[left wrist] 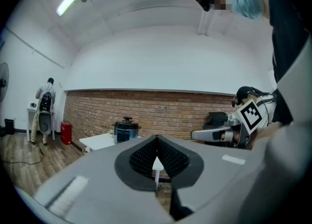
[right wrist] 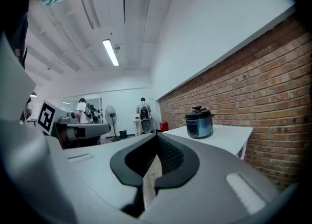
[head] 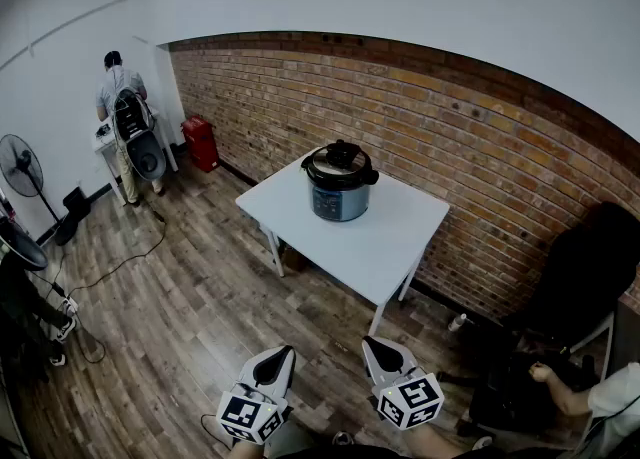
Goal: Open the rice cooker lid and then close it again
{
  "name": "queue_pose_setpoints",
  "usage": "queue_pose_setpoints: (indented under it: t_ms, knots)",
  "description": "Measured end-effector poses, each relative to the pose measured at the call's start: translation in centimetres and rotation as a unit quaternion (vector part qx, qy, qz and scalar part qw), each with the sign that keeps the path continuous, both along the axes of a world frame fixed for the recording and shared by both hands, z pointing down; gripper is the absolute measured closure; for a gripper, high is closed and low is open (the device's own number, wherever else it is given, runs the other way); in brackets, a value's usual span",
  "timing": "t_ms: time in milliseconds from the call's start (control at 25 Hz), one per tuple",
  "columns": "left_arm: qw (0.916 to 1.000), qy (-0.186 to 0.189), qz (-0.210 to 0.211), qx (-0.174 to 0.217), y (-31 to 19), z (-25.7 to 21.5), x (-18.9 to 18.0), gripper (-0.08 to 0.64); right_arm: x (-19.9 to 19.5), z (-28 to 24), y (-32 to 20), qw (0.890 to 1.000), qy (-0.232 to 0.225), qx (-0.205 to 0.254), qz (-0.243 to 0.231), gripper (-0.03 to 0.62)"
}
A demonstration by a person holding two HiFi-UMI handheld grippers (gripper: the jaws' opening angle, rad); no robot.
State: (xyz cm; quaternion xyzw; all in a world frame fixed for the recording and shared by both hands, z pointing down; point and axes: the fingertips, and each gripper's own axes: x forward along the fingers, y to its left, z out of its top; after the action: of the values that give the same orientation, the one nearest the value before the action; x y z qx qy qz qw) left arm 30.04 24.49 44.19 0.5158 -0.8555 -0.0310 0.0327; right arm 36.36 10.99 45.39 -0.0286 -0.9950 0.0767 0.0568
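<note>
A blue-grey rice cooker [head: 340,183] with a black lid and top knob stands on a white table [head: 380,247] by the brick wall, lid down. It shows small in the left gripper view, rice cooker [left wrist: 126,131], and in the right gripper view, rice cooker [right wrist: 199,123]. My left gripper [head: 277,359] and right gripper [head: 378,349] are held low at the bottom of the head view, well short of the table. Both are shut with nothing between the jaws, left gripper [left wrist: 156,141], right gripper [right wrist: 157,137].
Wood-plank floor lies between me and the table. A person [head: 118,97] stands at a small white desk at the far left, with a red box [head: 200,142] beside it. A fan [head: 22,167] stands at the left. A seated person [head: 590,397] and black chair are at right.
</note>
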Motion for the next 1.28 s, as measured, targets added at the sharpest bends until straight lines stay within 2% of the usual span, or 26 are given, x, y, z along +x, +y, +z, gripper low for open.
queue_pose_setpoints:
  t_ms: [200,400,440,480,520,600,680,800,1040,1280]
  knots:
    - [0.9999,0.007,-0.004,0.009,-0.6,0.6,-2.4,0.558,-2.1,0.5,-1.0,1.0,0.007,0.004,0.005,0.588]
    - [0.9992,0.022,0.023,0.025,-0.6,1.1,-6.0,0.541,-5.5,-0.5,-1.2,0.999,-0.025,0.0,0.031,0.588]
    - [0.9988,0.026,0.033,0.025,-0.8,1.2,-6.8,0.506,-6.4,-0.6,-1.2,0.999,-0.026,0.001,0.036,0.571]
    - [0.9984,0.03,0.042,0.023,-0.9,1.3,-7.8,0.44,-7.4,-0.6,-1.2,0.999,-0.026,-0.001,0.041,0.552]
    - [0.9979,0.034,0.051,0.021,-1.1,1.4,-8.8,0.401,-8.4,-0.5,-1.2,0.999,-0.025,-0.006,0.046,0.51]
    - [0.9963,0.04,0.074,0.018,-1.3,1.3,-10.6,0.351,-10.5,-0.3,-0.8,0.998,-0.023,-0.015,0.054,0.404]
    - [0.9944,0.04,0.097,0.016,-1.3,1.2,-12.2,0.306,-12.4,-0.3,-0.3,0.998,-0.022,-0.018,0.064,0.356]
    - [0.9916,0.036,0.124,0.012,-0.9,0.9,-15.4,0.27,-15.4,-0.5,0.5,0.996,-0.023,-0.026,0.081,0.342]
    - [0.9872,0.037,0.155,-0.002,0.1,0.2,-21.8,0.267,-20.8,-1.0,0.8,0.991,-0.025,-0.043,0.124,0.342]
    - [0.9819,0.059,0.18,-0.009,1.1,1.6,-26.2,0.267,-23.5,-0.1,1.5,0.985,-0.015,-0.057,0.163,0.342]
